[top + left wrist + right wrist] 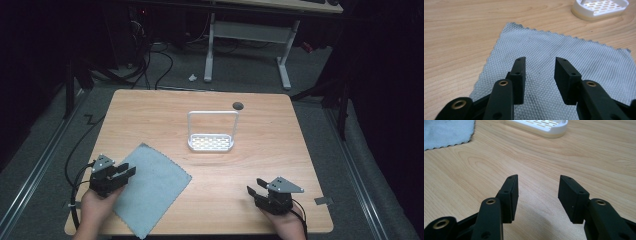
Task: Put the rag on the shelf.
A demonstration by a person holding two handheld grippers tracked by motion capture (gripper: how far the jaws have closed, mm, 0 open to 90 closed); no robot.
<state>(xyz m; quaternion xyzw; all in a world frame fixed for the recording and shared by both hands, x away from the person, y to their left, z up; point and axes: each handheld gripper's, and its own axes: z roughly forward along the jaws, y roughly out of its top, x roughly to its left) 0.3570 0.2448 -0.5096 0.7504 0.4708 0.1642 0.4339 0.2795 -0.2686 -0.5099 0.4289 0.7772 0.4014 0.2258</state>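
One grey cloth (pixel 150 187), one white rack (pixel 211 143), two tools — one table (pixel 280 165).

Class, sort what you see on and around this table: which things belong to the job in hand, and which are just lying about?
Part of the job:
- grey cloth, flat on the table, under the open left hand-held gripper
- right hand-held gripper, open over bare wood

Just lying about:
- white rack, mid-table, untouched
- dark round hole at the far edge
- white scrap on the floor
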